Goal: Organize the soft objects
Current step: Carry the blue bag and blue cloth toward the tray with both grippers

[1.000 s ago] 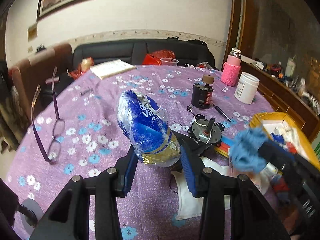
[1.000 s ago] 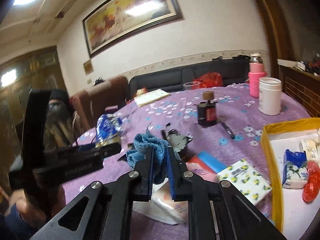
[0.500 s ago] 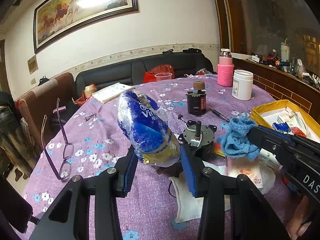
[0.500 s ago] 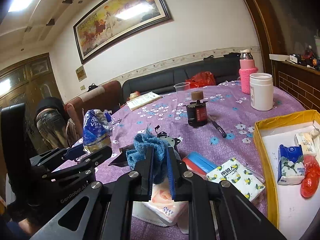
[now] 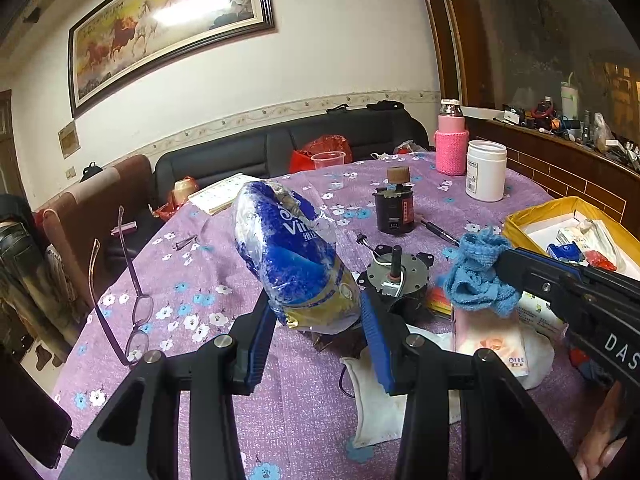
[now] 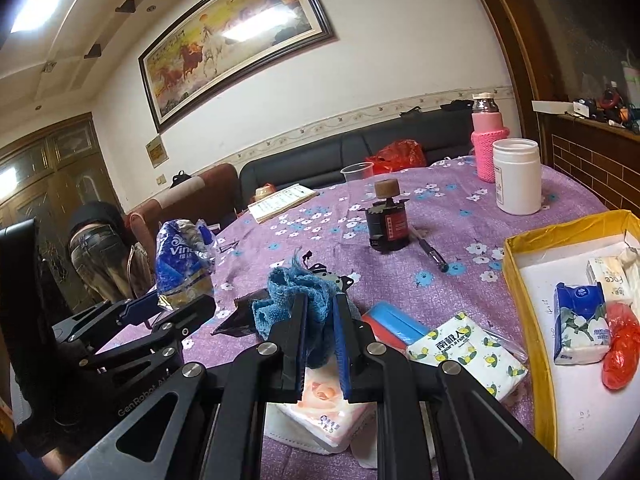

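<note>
Now, from the left wrist view, glasses lie at 9 o'clock on the purple flowered table, arms up. At centre the left gripper stands partly open, its 2 blue pads pressed on the base of a crinkled blue tissue pack, which it holds tilted above the cloth. Just behind, at 1 o'clock, sits a small motor, and beyond it a black jar with a cork top. At 3 o'clock the right gripper reaches in from the right edge with a blue cloth bunched at its tip, above a pink tissue packet. A yellow-rimmed tray lies at 2 o'clock.

From the right wrist view, the left gripper shows at 9 o'clock with the tissue pack upright between its fingers. At centre the right gripper is pinched nearly closed on the cloth, which bulges above and left of the fingers, clear of the table. Below them lies the pink packet; at 4 o'clock a lemon-print packet. The tray at 3 o'clock holds 1 blue-and-white tissue pack, other white packs and a red bag. A white tub and a pink-sleeved bottle stand at 1 o'clock.
</note>
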A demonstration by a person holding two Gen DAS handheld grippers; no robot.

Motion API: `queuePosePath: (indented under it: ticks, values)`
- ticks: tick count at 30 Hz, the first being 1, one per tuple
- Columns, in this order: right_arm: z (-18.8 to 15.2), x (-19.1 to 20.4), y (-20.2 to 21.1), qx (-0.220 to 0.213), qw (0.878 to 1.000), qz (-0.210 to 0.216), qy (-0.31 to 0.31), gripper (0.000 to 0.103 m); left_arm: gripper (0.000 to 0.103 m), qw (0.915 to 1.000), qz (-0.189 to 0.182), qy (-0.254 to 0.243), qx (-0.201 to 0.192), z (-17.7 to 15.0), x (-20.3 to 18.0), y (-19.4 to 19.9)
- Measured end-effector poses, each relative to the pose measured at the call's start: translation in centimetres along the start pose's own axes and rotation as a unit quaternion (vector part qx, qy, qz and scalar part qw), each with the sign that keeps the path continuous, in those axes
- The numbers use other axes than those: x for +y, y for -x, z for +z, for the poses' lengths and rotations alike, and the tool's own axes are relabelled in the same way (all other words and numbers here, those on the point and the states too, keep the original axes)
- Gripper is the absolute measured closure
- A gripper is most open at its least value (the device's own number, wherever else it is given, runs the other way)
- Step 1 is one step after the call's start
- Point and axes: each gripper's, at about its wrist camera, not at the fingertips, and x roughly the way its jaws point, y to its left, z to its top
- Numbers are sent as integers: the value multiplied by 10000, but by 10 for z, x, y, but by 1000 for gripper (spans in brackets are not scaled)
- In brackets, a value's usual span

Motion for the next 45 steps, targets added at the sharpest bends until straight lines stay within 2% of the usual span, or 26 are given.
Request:
queuePosePath:
  ticks: [13, 31, 39, 45]
  values:
    - [8, 3, 27, -201, 9997, -81, -67, 89, 61, 9997, 57, -71, -207, -1, -3, 10]
    - [4, -37, 82, -395, 9966, -411, -589, 89, 61, 9991, 180, -178, -336, -2, -8, 14]
    - [-5, -71, 124, -605, 9904, -880, -879, 89, 61, 9985, -297, -294, -346, -1, -19, 27]
    - [-10, -110, 149, -697, 9817, -1134, -1361, 89, 61, 9950, -697, -603, -392, -2, -53, 45]
